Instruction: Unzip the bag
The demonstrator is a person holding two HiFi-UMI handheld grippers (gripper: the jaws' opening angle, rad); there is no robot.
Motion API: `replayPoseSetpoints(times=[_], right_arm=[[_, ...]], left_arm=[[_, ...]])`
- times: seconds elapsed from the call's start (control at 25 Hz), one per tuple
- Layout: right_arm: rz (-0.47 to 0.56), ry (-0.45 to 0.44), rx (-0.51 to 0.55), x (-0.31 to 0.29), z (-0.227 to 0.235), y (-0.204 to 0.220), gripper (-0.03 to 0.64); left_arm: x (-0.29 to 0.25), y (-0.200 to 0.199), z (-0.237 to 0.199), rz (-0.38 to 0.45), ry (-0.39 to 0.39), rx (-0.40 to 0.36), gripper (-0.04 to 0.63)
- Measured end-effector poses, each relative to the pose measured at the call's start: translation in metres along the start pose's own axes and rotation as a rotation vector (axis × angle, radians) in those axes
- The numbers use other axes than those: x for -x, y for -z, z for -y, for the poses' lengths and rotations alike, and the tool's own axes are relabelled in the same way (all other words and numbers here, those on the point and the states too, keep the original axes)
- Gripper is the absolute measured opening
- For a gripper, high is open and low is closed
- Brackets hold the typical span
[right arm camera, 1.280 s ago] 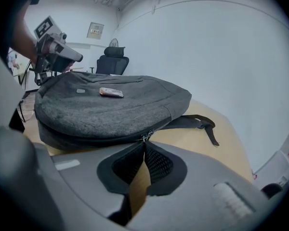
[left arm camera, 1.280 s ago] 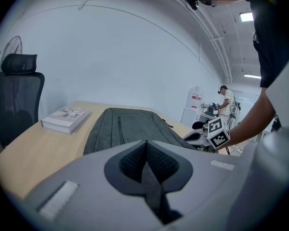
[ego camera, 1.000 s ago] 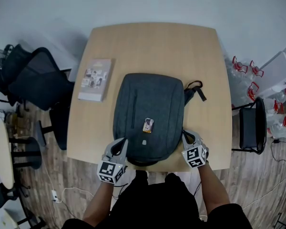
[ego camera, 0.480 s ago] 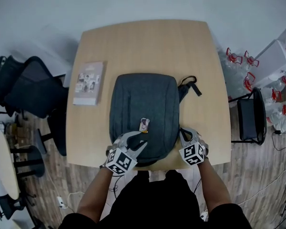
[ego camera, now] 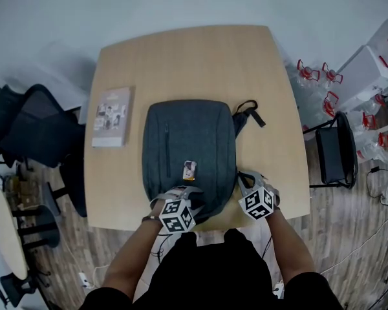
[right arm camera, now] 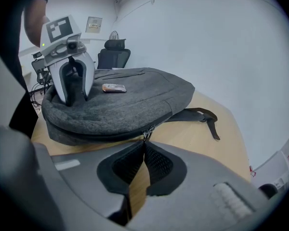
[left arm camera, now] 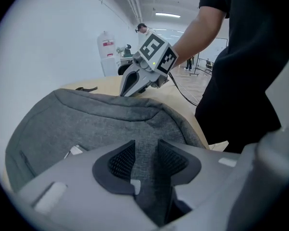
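From the head view, a dark grey backpack (ego camera: pixel 187 144) lies flat on a light wooden table (ego camera: pixel 181 57), its bottom end toward the person and a black strap (ego camera: pixel 247 113) trailing off its far right corner. A small tag (ego camera: pixel 189 169) sits on its top face. A booklet (ego camera: pixel 111 116) lies to the left of the backpack, apart from it. The left gripper (ego camera: pixel 191 196) is on the near end of the backpack, and the right gripper (ego camera: pixel 244 176) is at the near right edge. Black office chairs (ego camera: pixel 35 128) stand left of the table and clear bottles (ego camera: pixel 313 76) crowd the floor at the right.

In the left gripper view, the left gripper (left arm camera: pixel 147 150) has its jaws apart (they have just been opening). Only the grey fabric of the backpack (left arm camera: pixel 86 124) shows in the gap, and the pads do not press on it. Beyond the backpack's curved edge the right gripper (left arm camera: pixel 127 88) points down at the seam, with its marker cube (left arm camera: pixel 156 54) on top.

In the right gripper view, the right gripper (right arm camera: pixel 143 150) has its jaws closed together, with the tips meeting on the zipper pull (right arm camera: pixel 147 131) that hangs from the side seam of the backpack (right arm camera: pixel 130 100). The zipper line running along that seam looks shut. The left gripper (right arm camera: pixel 77 97) stands on the backpack's top face near the tag (right arm camera: pixel 114 87). The strap (right arm camera: pixel 202 115) lies on the table (right arm camera: pixel 192 138) to the right.
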State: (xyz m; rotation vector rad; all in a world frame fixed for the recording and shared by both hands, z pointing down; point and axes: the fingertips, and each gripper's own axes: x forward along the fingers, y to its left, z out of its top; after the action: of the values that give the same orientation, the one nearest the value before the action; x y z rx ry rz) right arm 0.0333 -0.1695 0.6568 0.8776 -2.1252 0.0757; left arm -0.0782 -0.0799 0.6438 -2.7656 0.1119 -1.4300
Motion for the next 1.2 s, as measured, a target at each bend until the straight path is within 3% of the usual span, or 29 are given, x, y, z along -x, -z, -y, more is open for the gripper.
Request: replayPoseSetpoints(times=[0.44,0.6,1.2], right_arm=[[-0.029,-0.032,0.048,0.014,-0.028,0.010,0.011],[-0.034,-0.032,0.039,0.026,-0.039,0.018,0.011],[-0.055,0.011,0.006,0.063,-0.066,0.033,0.012]], left_arm=[[-0.006,0.007,-0.004,0.079,-0.008,0.084,0.156],[-0.012,-0.001,-0.008,0.100,-0.014,0.146,0.152],[-0.036,-0.037,-0.022,0.121,-0.123,0.283,0.143]])
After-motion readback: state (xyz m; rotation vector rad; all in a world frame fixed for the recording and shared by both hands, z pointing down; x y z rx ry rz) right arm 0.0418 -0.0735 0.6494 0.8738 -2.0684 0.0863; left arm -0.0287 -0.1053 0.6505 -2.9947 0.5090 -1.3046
